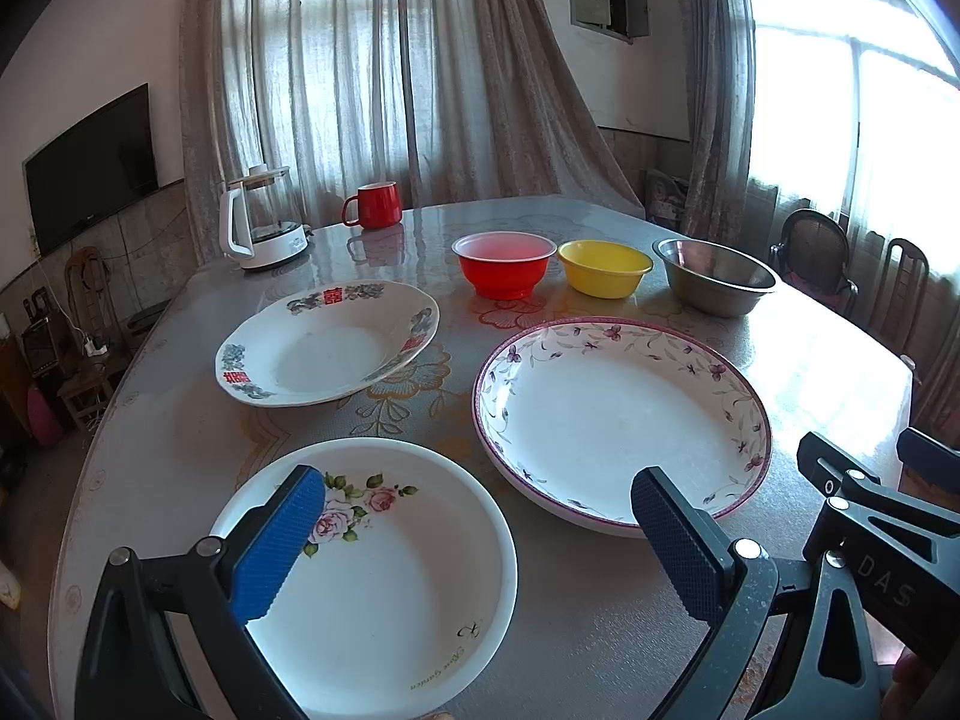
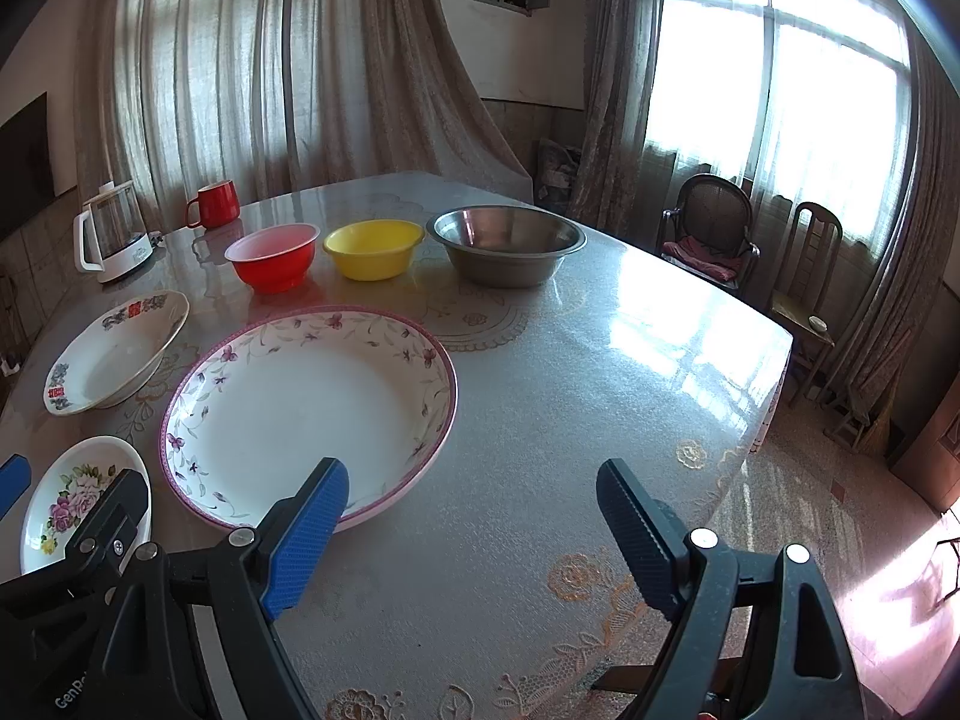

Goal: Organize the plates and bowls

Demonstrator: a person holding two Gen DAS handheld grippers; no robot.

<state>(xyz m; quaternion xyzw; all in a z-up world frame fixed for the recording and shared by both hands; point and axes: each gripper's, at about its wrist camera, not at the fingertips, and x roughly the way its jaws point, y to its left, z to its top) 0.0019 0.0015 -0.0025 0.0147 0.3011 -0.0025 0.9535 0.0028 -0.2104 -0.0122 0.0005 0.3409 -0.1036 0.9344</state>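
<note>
Left wrist view is showing the left tool (image 1: 477, 525) hanging spread apart above a glossy round rose plate (image 1: 384, 588); the purple-vine plate (image 1: 600, 414) is lying at one o'clock, plastic and steel bowls (image 1: 606, 267) beyond. Right tool (image 2: 471, 516) is gaping over the counter (image 2: 630, 360).

A lived-in home dining room, by the look of it. The round table (image 2: 600, 360) under a clear cover over a flowered cloth is the centre. Behind it hang long curtains (image 1: 372, 72) over bright windows; to its left a flat television (image 1: 90, 162) hangs on the wall; at its far left edge stand a glass kettle (image 1: 264, 219) and a red mug (image 1: 375, 204); wooden chairs (image 2: 714, 234) wait to its right.
</note>
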